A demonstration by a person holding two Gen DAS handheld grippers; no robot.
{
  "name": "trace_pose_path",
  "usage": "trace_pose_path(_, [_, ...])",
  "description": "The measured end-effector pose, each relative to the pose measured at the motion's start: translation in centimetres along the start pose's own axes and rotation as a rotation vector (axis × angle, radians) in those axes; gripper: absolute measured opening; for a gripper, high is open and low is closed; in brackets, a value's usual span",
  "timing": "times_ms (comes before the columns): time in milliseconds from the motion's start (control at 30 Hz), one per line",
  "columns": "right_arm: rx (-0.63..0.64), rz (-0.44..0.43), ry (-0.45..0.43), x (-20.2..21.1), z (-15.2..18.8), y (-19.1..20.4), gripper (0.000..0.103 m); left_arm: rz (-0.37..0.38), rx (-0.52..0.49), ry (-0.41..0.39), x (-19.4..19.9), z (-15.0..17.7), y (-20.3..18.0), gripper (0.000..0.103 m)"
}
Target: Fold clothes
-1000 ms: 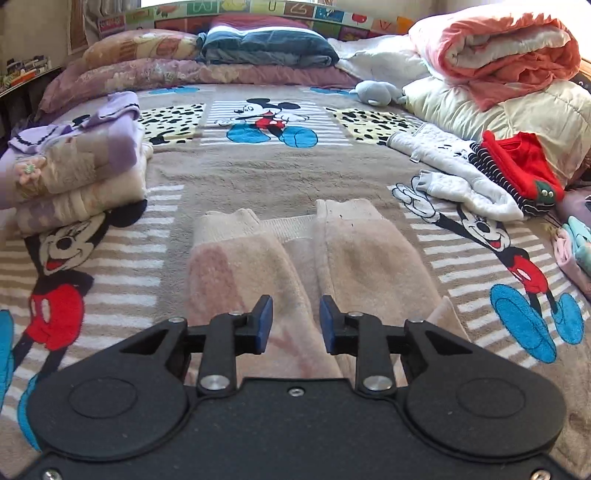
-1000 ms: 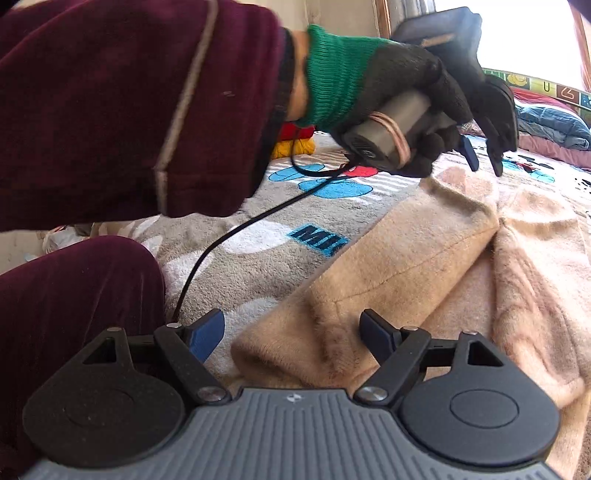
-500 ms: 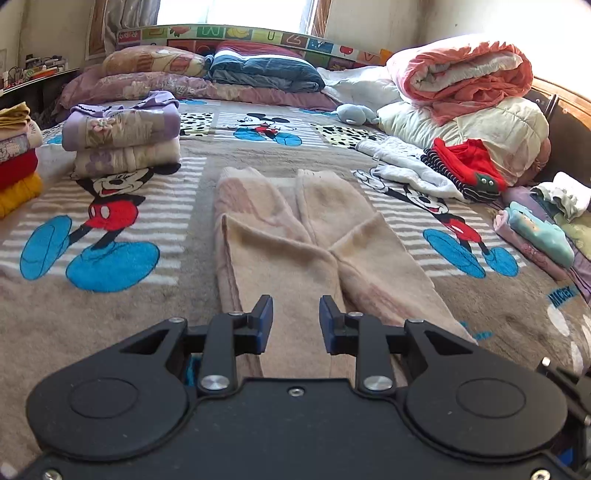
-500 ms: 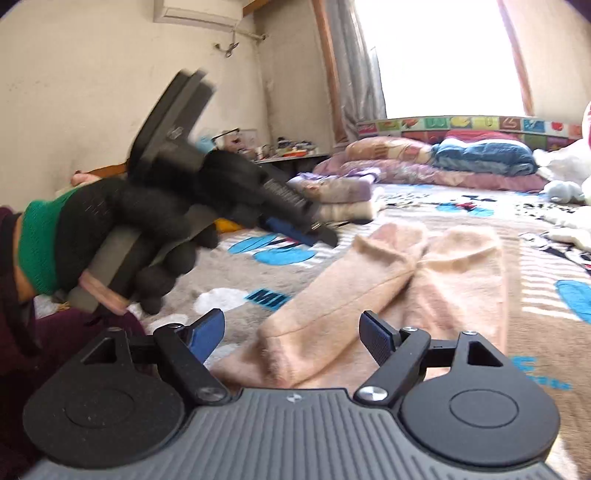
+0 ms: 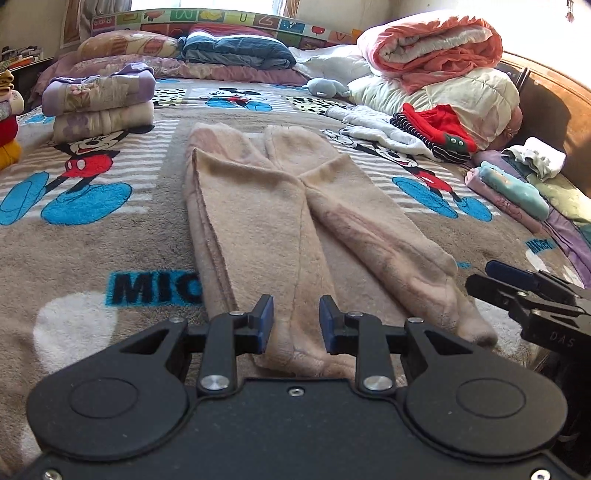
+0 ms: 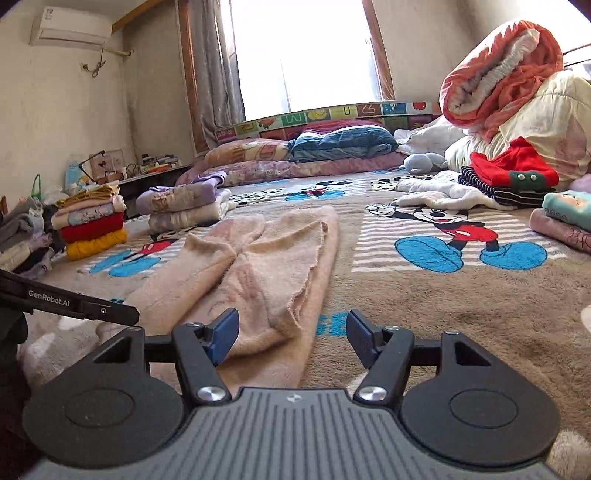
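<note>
Beige trousers (image 6: 258, 273) between closing right jaws

I find both views brightly lit by daylight from the window (image 6: 306, 55) at the far end of the room, which is blown out to pure white in the right wrist view and washes pale glare over the rolled orange quilt (image 5: 436, 48) at far right. Focus is sharp from near to far with no motion blur I can detect, and shadows are soft, showing only under the near housings and along the folds of the beige trousers (image 5: 273, 206). Fisheye distortion bows the headboard (image 5: 207, 20) and bends the blanket (image 6: 443, 314) pattern toward the frame edges, and the corners darken slightly.
</note>
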State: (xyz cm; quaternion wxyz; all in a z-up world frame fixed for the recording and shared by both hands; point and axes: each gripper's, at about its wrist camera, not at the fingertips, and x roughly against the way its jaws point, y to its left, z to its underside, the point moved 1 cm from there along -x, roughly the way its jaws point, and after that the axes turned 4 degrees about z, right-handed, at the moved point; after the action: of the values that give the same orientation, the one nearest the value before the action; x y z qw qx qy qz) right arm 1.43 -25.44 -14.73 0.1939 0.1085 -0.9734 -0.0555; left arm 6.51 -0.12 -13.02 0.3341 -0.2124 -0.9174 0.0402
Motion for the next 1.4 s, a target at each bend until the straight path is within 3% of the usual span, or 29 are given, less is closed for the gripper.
trace_pose_path(167, [0.128, -0.002, 0.141, -2.4, 1.8, 1.9, 0.065, -0.047, -0.098, -0.010, -1.1, 2.2, -0.4, 0.027])
trace_pose_path(400, [0.140, -0.017, 0.114, 0.7, 0.9, 2.1, 0.065, -0.049, -0.161, -0.053, 2.7, 1.8, -0.1, 0.028])
trace_pose_path(433, [0.182, -0.012, 0.089, 1.5, 0.8, 2.4, 0.065, -0.069, -0.207, -0.061, 3.4, 1.8, -0.1, 0.032])
trace_pose_path(467, [0.222, -0.012, 0.069, 2.2, 0.7, 2.6, 0.065, -0.084, -0.262, -0.063, 4.0, 1.7, -0.2, 0.043])
trace_pose_path(533, [0.313, -0.011, 0.034, 3.5, 0.7, 3.2, 0.066, -0.102, -0.390, -0.069, 5.4, 2.0, -0.4, 0.050])
trace_pose_path(700, [0.512, 0.017, 0.034, 5.0, 2.1, 4.2, 0.068, -0.148, -0.723, -0.001, 6.5, 4.5, -1.2, 0.054])
trace_pose_path(933, [0.680, 0.064, 0.103, 5.0, 3.8, 4.7, 0.070, -0.204, -1.048, 0.079, 4.5, 8.8, -2.7, 0.058])
trace_pose_path(1167, [0.693, 0.131, 0.146, 4.3, 4.0, 3.0, 0.073, -0.236, -1.175, 0.041, 3.6, 10.4, -1.9, 0.058])
trace_pose_path(1400, [0.828, 0.110, 0.040, 3.2, 5.2, 4.7, 0.073, -0.278, -1.220, -0.101, 2.1, 11.1, -2.0, 0.059])
